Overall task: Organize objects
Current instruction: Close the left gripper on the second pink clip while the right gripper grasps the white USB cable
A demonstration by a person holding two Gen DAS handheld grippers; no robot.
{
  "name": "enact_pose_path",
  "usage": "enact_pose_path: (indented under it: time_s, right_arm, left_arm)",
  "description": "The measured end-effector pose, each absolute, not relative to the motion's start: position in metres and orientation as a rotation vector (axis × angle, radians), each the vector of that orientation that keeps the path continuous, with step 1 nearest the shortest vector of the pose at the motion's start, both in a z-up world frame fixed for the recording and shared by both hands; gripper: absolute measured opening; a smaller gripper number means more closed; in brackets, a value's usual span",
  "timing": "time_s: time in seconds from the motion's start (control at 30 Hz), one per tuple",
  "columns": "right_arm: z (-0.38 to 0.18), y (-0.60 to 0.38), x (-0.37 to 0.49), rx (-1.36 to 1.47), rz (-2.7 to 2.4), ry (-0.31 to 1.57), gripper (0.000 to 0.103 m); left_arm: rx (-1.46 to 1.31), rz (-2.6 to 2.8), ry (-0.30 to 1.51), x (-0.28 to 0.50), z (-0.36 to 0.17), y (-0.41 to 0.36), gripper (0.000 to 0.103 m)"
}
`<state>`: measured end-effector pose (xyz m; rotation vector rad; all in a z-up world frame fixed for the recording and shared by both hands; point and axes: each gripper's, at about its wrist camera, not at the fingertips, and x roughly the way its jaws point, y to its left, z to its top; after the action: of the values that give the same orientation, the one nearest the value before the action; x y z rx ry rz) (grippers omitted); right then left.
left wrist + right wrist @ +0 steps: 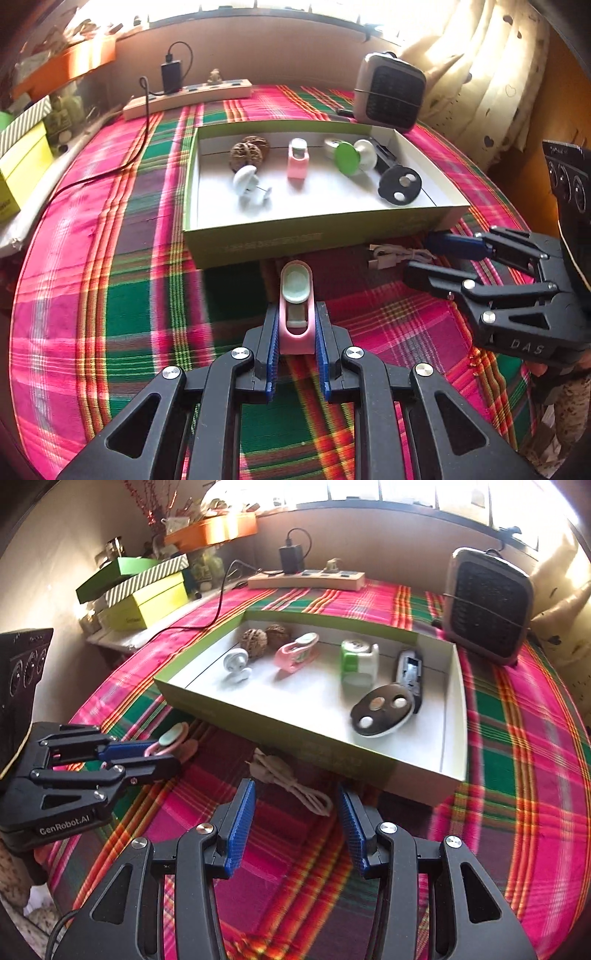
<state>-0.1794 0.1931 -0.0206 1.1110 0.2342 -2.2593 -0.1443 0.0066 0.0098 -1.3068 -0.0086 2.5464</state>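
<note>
Gripping a pink clip (296, 314), the left tool (296, 363) hides its base; right tool (297, 830) stands apart, empty; box (317, 242) lettering possibly blurred.

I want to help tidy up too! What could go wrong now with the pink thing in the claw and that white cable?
1. The left gripper pinches only the lower end of the pink clip, so it might tip or slip out on the way to the box.
2. The box's near wall stands right ahead; carried low, the clip could bump it.
3. The right gripper is open just short of the white cable, which lies against the box and may snag there.
</note>
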Motion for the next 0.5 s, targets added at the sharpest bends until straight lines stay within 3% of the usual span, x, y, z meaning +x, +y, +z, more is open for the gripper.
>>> enact_pose_path:
  time_s: [0.5]
  right_arm:
    - [-0.024,0.170,-0.163,1.101,-2.162,0.281,0.046]
  left_arm:
    - [-1.284,2.532,-0.042,-0.147,0.008,0.002,0.016]
